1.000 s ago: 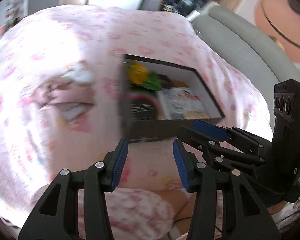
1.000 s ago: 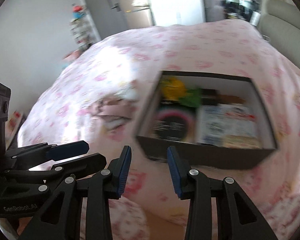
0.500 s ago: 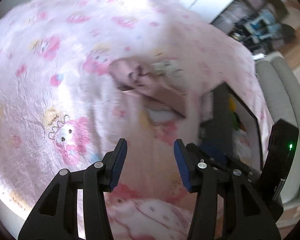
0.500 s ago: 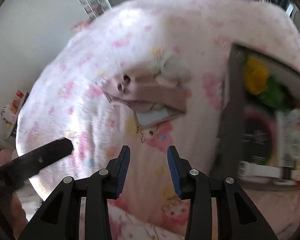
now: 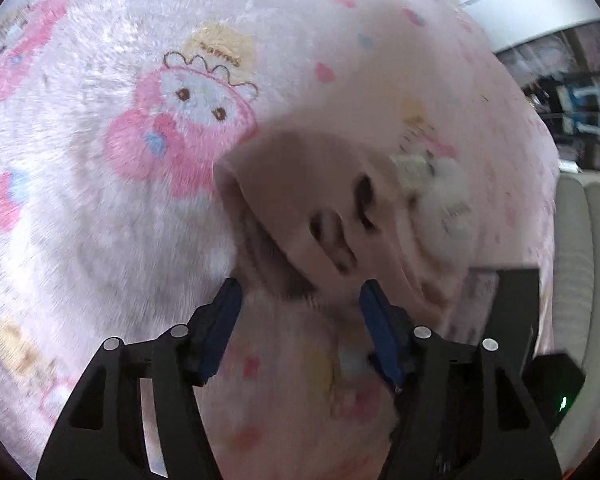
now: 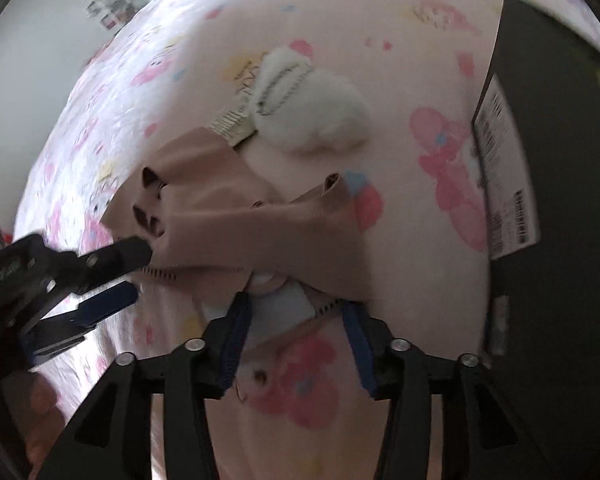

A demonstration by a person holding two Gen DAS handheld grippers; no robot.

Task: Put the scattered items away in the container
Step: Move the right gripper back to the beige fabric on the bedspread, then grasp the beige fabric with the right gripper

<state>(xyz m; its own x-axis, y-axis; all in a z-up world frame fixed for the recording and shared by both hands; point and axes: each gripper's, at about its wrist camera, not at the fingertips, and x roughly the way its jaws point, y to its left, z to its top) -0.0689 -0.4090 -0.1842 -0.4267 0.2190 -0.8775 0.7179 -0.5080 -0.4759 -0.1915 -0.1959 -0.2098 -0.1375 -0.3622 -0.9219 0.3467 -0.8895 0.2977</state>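
A beige-pink fabric pouch point(image 6: 236, 216) with dark cat-like marks lies on the pink cartoon blanket point(image 5: 100, 200); it also shows in the left wrist view point(image 5: 320, 200). A white fluffy puff point(image 6: 312, 116) with a tag lies just beyond it, also in the left wrist view point(image 5: 444, 196). The black box point(image 6: 560, 200) stands to the right. My left gripper point(image 5: 300, 304) is open, its tips at the pouch's near edge. My right gripper point(image 6: 296, 312) is open, straddling the pouch's near edge and a white card point(image 6: 284, 304) under it.
The left gripper point(image 6: 80, 276) reaches in from the left in the right wrist view. A grey sofa point(image 5: 580, 240) stands beyond the bed at the right. Shelves stand by the far wall point(image 6: 112, 8).
Both grippers have swung left, away from the black box, and closed in on the pouch, which now fills the middle of both views. Both stay open.
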